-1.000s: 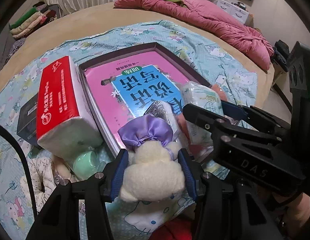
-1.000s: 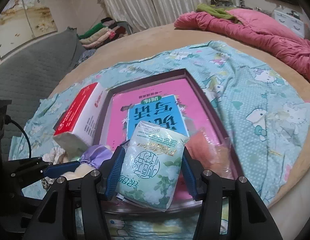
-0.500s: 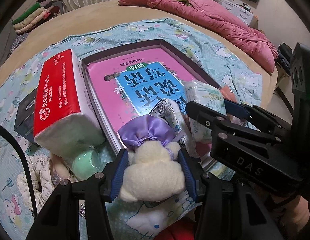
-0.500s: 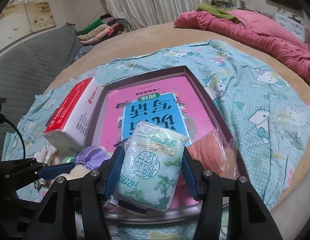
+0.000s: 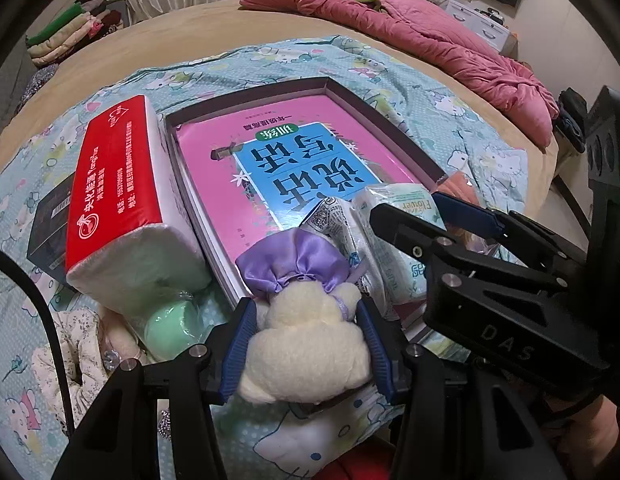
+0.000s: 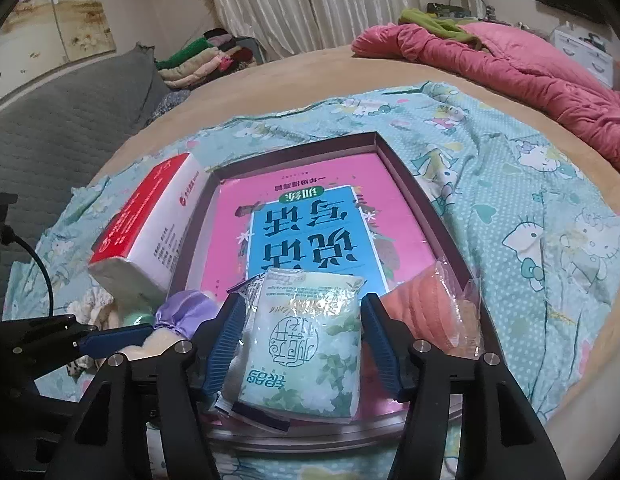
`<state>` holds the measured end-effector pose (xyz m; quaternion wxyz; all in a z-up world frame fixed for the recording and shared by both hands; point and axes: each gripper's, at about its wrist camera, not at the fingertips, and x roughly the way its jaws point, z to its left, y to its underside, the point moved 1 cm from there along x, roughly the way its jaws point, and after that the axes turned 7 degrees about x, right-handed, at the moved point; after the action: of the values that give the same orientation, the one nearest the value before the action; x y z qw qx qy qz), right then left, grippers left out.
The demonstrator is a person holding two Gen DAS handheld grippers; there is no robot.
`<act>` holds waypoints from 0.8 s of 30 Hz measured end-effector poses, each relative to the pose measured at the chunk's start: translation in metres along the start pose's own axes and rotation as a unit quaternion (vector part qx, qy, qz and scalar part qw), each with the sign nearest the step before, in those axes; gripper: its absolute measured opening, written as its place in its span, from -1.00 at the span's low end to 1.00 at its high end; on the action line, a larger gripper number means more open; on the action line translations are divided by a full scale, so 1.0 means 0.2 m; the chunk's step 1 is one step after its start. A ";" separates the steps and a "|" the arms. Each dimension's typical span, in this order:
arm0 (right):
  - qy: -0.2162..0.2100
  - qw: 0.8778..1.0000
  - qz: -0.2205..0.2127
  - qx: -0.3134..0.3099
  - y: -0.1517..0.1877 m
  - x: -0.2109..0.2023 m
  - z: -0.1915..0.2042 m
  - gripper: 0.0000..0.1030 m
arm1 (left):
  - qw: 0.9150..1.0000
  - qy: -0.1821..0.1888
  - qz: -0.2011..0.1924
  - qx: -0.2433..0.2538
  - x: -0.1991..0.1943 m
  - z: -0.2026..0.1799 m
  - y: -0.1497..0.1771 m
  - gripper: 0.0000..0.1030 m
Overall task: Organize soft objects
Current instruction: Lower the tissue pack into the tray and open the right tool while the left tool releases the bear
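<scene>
My left gripper [image 5: 306, 344] is shut on a cream plush toy with a purple satin cap [image 5: 302, 320], held at the near edge of a dark shallow box [image 5: 394, 116]. My right gripper [image 6: 302, 344] is shut on a green-and-white tissue pack [image 6: 306, 340], held over the box's near end; this pack also shows in the left wrist view [image 5: 398, 232]. A pink and blue book [image 6: 310, 224] lies flat in the box. A smaller printed packet [image 5: 334, 220] lies beside the pack.
A red and white tissue brick [image 5: 118, 200] leans against the box's left side. A green ball [image 5: 170, 328] and floral cloth [image 5: 62, 356] lie below it. An orange item in clear wrap [image 6: 438, 312] sits at the box's right. A pink duvet [image 6: 510, 68] lies at the back.
Both grippers have drawn back and risen a little, each keeping its hold. The box and book now appear slightly farther away.
</scene>
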<state>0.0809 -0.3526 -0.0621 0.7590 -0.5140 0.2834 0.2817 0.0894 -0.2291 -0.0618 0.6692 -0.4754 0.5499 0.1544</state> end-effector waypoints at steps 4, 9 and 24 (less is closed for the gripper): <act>0.003 1.000 -0.013 0.005 -0.01 -0.03 -0.01 0.26 | 1.000 -0.005 0.001 0.001 0.00 0.00 -0.01 0.02; 0.014 0.999 -0.042 0.009 -0.02 -0.09 -0.03 0.32 | 1.000 -0.008 0.000 0.003 0.01 0.01 -0.03 0.03; 0.016 0.998 -0.051 0.018 -0.02 -0.12 -0.04 0.34 | 1.000 -0.012 0.002 0.003 0.01 0.00 -0.03 0.06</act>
<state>0.0667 -0.3657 -0.0448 0.7769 -0.5186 0.2737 0.2290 0.0946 -0.2325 -0.0611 0.6765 -0.4703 0.5436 0.1599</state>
